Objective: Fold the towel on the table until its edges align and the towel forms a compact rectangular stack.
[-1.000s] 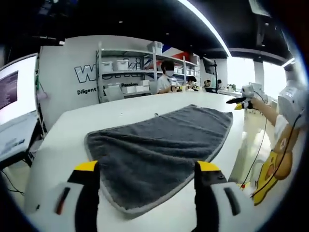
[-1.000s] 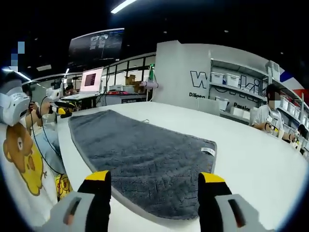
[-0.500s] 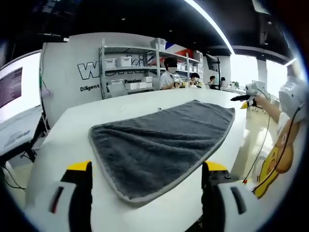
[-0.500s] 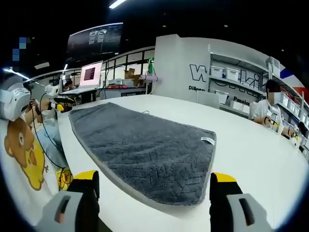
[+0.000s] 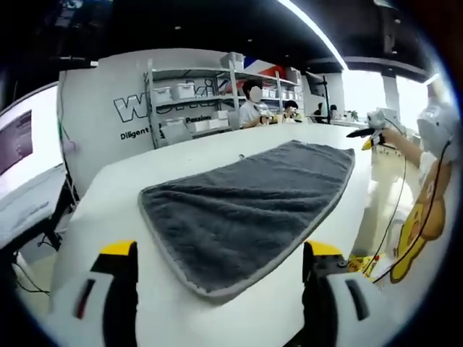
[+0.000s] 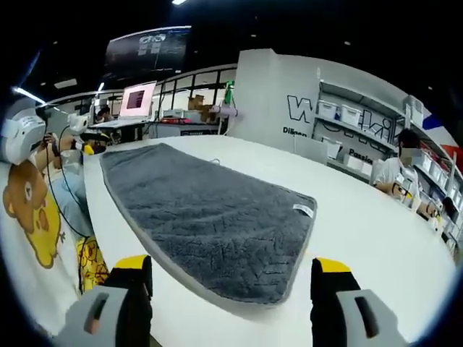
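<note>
White table (image 5: 116,195) fills the foreground, backed by a wall with shelves (image 5: 192,97) of bins. On it a grey towel (image 5: 246,206) is spread flat and unfolded, one end near each gripper. The left gripper (image 5: 217,267) is held wide apart, short of the towel's corner. The right gripper (image 6: 231,278) is likewise spread wide, nothing gripped.

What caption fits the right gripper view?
Open right gripper poised before a grey towel lying flat, unfolded, on a white table.

Two low views from opposite ends of towel (image 5: 249,210).
</note>
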{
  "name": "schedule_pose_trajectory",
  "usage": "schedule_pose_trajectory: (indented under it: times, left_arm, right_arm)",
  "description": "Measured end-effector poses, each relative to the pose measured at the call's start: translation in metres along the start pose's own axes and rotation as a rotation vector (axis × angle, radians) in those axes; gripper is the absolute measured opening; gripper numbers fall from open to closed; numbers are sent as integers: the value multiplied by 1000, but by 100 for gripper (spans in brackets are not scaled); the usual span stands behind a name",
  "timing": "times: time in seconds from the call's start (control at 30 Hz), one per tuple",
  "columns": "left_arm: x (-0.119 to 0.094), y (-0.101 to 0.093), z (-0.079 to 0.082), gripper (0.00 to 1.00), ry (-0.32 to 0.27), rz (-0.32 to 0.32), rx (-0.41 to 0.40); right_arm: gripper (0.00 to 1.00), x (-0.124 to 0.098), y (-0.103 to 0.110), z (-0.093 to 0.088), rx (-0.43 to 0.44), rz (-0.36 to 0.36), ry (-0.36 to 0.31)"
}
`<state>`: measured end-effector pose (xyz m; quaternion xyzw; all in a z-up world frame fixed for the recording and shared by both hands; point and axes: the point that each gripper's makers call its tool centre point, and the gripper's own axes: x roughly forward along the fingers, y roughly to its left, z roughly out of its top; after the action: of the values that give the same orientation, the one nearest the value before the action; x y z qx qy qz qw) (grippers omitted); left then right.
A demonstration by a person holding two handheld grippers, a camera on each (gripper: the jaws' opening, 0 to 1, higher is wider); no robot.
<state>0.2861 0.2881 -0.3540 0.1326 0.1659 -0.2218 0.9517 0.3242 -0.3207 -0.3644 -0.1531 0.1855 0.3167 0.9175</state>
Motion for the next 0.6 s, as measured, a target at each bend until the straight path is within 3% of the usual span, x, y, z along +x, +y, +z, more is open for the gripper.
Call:
schedule_pose_trajectory:
  times: [0.13,0.27,0.33,0.37,0.6]
  left_arm:
    - [0,9,-5,94,-9,-29,37]
    - [0,21,-11,85,-11,-74,165]
    - [0,25,-13,80,-11,-77,185]
    - [0,23,-12,78,-20,-106,226]
    - [-3,20,-30,71,16,-175,281]
  right_arm:
    - [88,-5,-5,-8,-81,38,25]
    - [80,-7,-14,-19,-170,66,48]
    - [75,-7,-21,-23,-187,60,55]
    - [74,-7,-26,-25,-198,57,56]
    - [64,-9,-29,-37,-275,116,60]
